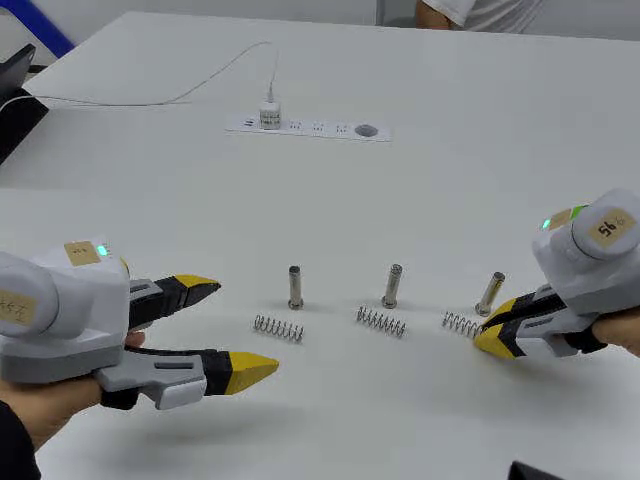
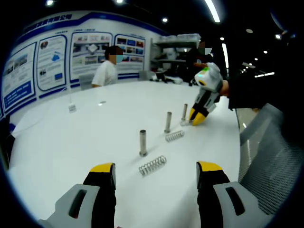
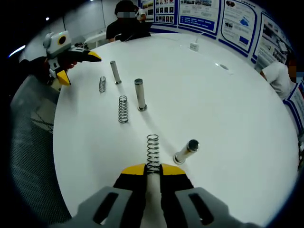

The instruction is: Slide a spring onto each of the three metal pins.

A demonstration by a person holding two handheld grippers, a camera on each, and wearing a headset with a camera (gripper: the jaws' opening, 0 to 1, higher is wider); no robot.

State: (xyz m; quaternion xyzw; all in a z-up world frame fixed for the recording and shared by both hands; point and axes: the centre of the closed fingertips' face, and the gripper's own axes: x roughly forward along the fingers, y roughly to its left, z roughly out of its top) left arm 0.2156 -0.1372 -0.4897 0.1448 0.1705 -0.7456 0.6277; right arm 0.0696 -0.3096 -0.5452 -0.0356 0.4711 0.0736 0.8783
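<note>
White tabletop [image 1: 450, 90] stretches ahead, with a power strip [image 1: 310, 127] lying far back, a charger [image 1: 270, 117] plugged into it and a thin cable [image 1: 180, 95] trailing off to the left. At the near left the left gripper [image 1: 245, 328] is held roughly level above the surface, pointing toward the row of parts, its jaws wide apart and holding nothing. At the right the right gripper [image 1: 485, 340] is angled low to the table, its jaws pinched together on the near end of the right spring [image 1: 460, 323], which lies flat. Three metal pins stand in a row: the left pin [image 1: 295, 287] and middle pin [image 1: 392, 285] are upright, and the right pin [image 1: 490, 293] leans. Three springs lie just in front of them, one by each pin. The left spring [image 1: 278, 327] and middle spring [image 1: 381, 321] rest free, the left one nearest the open gripper.
</note>
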